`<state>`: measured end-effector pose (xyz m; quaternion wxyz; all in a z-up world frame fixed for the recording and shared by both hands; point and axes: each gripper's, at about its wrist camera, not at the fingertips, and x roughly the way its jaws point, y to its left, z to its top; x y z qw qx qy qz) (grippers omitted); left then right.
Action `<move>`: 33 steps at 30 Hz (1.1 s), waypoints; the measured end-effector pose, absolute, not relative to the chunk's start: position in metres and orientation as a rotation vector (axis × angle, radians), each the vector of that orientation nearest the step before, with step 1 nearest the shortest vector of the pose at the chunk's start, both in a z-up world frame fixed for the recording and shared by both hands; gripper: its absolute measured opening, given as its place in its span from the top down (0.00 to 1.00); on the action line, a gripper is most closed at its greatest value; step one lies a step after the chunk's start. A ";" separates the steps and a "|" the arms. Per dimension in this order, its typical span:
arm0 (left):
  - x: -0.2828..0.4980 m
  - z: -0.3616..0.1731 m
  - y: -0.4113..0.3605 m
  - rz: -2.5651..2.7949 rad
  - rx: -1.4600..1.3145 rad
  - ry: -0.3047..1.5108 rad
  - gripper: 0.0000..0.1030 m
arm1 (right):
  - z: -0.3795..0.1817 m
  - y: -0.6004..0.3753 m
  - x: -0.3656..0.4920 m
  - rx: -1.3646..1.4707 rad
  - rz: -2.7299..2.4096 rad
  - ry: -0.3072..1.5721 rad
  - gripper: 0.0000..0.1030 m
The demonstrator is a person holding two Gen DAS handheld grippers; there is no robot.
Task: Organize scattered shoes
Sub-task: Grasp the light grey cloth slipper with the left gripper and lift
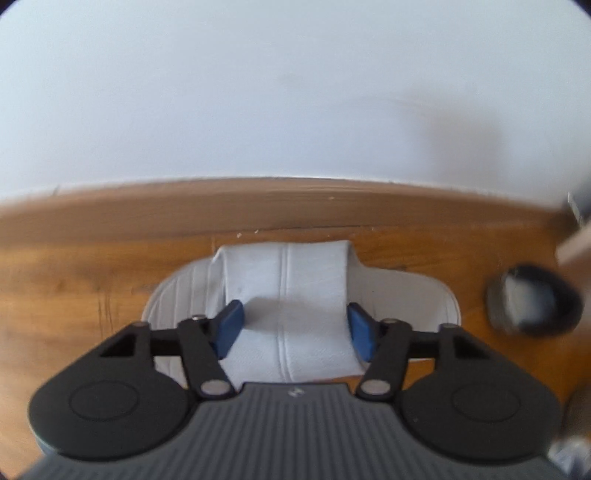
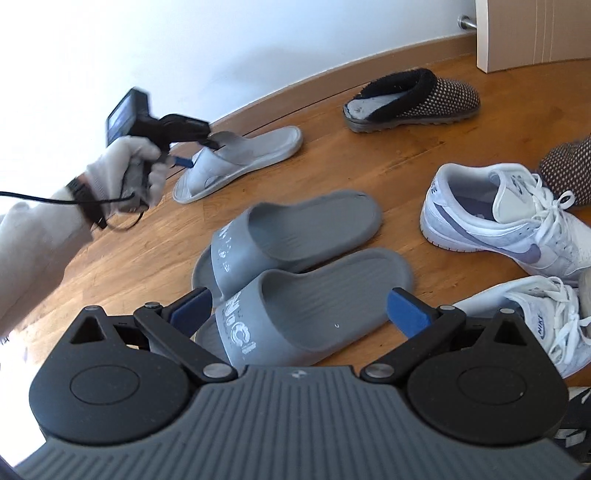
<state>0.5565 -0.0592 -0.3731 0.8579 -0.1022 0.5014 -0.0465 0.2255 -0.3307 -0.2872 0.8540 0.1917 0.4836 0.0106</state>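
Two claws work over a warm brown wooden floor (image 2: 122, 254) that meets a plain white wall (image 1: 258, 92) along a low wooden skirting board (image 1: 258, 210). The left claw (image 1: 293, 330) has its blue pads (image 1: 231, 326) set on either side of the broad strap of a white slide sandal (image 1: 288, 288), which lies crosswise just short of the skirting; the pads sit at the strap's edges, and whether they press it I cannot tell. Bare floor runs to the sandal's left, while to its right a dark, blurred slipper (image 1: 532, 308) lies near. From the right wrist view, a white-gloved hand (image 2: 122, 166) holds that left tool over the same white sandal (image 2: 240, 162), with a black cable trailing from the wrist. The right claw (image 2: 299, 310) stands wide open and holds nothing, hovering above a pair of grey moulded rubber slides (image 2: 295, 254) with white lettering on their straps, lying side by side and touching. Open floor lies between the grey pair and the white sandal. Farther back, a black fleece-lined slipper with a dotted woven upper (image 2: 413, 98) rests near a pale wooden panel (image 2: 532, 33), and its mate (image 2: 569, 170) peeks in at the right edge. Two white lace-up sneakers with grey-blue swooshes (image 2: 506, 221) crowd the right side, close to the grey slides.
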 end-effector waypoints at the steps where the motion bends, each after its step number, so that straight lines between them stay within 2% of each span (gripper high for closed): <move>1: 0.550 -0.372 -0.058 -0.072 -0.217 1.050 0.61 | -0.290 -0.331 0.226 0.408 0.028 1.018 0.01; 4: 0.525 -0.371 -0.053 0.006 -0.212 1.037 0.72 | -0.301 -0.327 0.231 0.422 0.068 1.022 0.01; 7: 0.501 -0.367 -0.043 0.072 -0.223 1.024 0.75 | -0.309 -0.323 0.239 0.434 0.104 1.024 0.01; 11: 0.473 -0.370 -0.027 -0.011 -0.261 1.100 0.74 | -0.316 -0.309 0.258 0.463 0.131 1.000 0.01; 12: 0.468 -0.366 -0.023 -0.030 -0.243 1.100 0.71 | -0.315 -0.305 0.261 0.477 0.147 0.994 0.01; 15: 0.456 -0.346 -0.013 -0.109 -0.131 1.022 0.45 | -0.308 -0.297 0.261 0.497 0.194 0.976 0.01; 18: 0.478 -0.331 -0.008 -0.215 -0.112 0.959 0.33 | -0.298 -0.297 0.250 0.485 0.206 0.964 0.01; 26: 0.540 -0.405 -0.016 -0.368 -0.227 1.093 0.29 | -0.266 -0.319 0.205 0.369 0.120 0.931 0.01; 27: 0.540 -0.407 -0.017 -0.355 -0.224 1.084 0.30 | -0.267 -0.322 0.204 0.392 0.104 0.939 0.01; 29: 0.539 -0.406 -0.023 -0.307 -0.211 1.080 0.50 | -0.271 -0.324 0.207 0.453 0.094 0.967 0.01; 32: 0.531 -0.401 -0.019 -0.241 -0.225 1.064 0.62 | -0.268 -0.314 0.210 0.425 0.128 0.950 0.01; 33: 0.528 -0.401 -0.017 -0.230 -0.230 1.054 0.71 | -0.268 -0.311 0.211 0.417 0.136 0.945 0.01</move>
